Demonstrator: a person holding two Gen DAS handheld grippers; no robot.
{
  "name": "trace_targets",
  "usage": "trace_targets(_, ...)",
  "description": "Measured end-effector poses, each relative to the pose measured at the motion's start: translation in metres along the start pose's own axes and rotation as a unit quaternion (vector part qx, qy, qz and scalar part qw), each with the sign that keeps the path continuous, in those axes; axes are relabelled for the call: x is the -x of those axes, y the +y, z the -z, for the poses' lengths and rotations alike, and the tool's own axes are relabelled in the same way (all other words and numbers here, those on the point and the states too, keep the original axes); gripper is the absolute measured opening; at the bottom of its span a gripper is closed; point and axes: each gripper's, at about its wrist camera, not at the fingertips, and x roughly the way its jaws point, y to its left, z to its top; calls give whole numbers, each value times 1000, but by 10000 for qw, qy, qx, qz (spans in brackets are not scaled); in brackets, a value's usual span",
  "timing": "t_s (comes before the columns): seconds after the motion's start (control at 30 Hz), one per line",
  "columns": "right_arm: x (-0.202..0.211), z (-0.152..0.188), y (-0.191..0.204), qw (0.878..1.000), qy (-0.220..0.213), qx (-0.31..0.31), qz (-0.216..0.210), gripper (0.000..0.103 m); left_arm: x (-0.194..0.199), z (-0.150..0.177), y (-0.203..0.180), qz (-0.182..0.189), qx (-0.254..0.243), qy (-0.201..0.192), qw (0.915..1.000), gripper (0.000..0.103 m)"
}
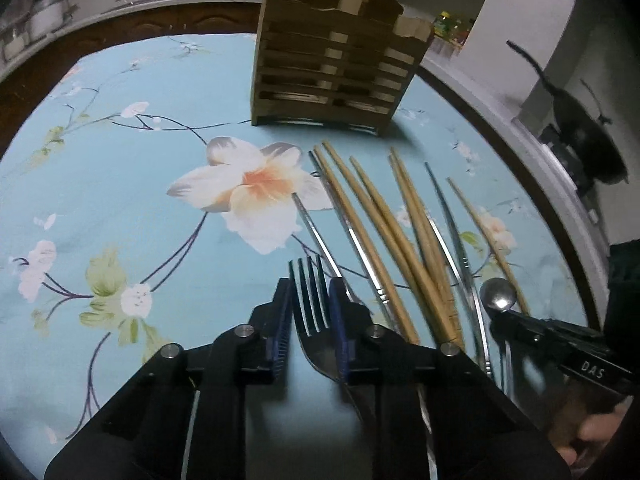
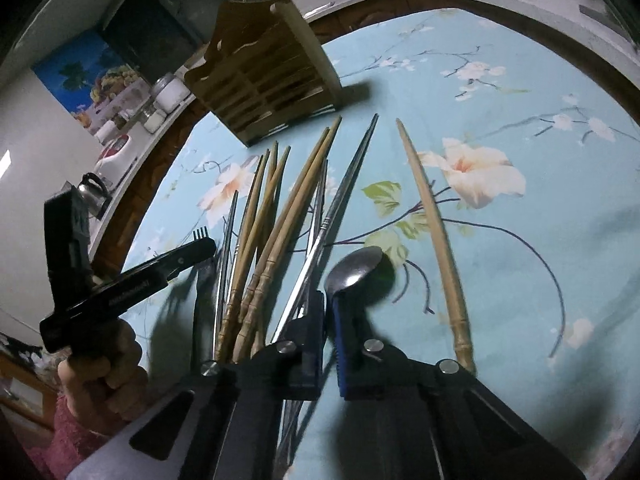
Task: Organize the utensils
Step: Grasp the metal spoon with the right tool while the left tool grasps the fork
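Observation:
My left gripper (image 1: 310, 296) is shut on a metal fork (image 1: 310, 300), tines pointing forward, held above the blue floral tablecloth. My right gripper (image 2: 326, 300) is shut on a metal spoon (image 2: 354, 268), bowl forward; that spoon also shows in the left wrist view (image 1: 498, 294). A pile of wooden chopsticks (image 1: 380, 232) and metal chopsticks (image 1: 452, 224) lies on the cloth between the grippers; it also shows in the right wrist view (image 2: 276, 216). One wooden chopstick (image 2: 434, 232) lies apart to the right. A slatted wooden utensil holder (image 1: 328, 68) stands at the far side, also in the right wrist view (image 2: 264, 76).
The round table (image 1: 120, 184) has a dark wooden edge. A counter with jars (image 2: 164, 92) and a kettle (image 2: 94, 192) runs behind it. A dark pan (image 1: 588, 136) sits on a stove to the right. My left gripper shows in the right wrist view (image 2: 200, 248).

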Motion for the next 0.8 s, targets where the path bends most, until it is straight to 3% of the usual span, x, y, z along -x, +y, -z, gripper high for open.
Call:
trace_targets(0.07, 7, 1, 0, 10000, -74, 34, -8, 3, 5, 1, -1, 101, 6, -114, 9999, 2)
trace_targets(0.47, 59, -18, 18, 9964, -795, 285, -105, 2, 55, 4, 0, 74, 41, -700, 9975, 2)
trace_targets(0.8, 82, -42, 50, 9886, -1297, 738, -185, 2, 111, -14, 2, -90, -23, -1456, 9893, 2)
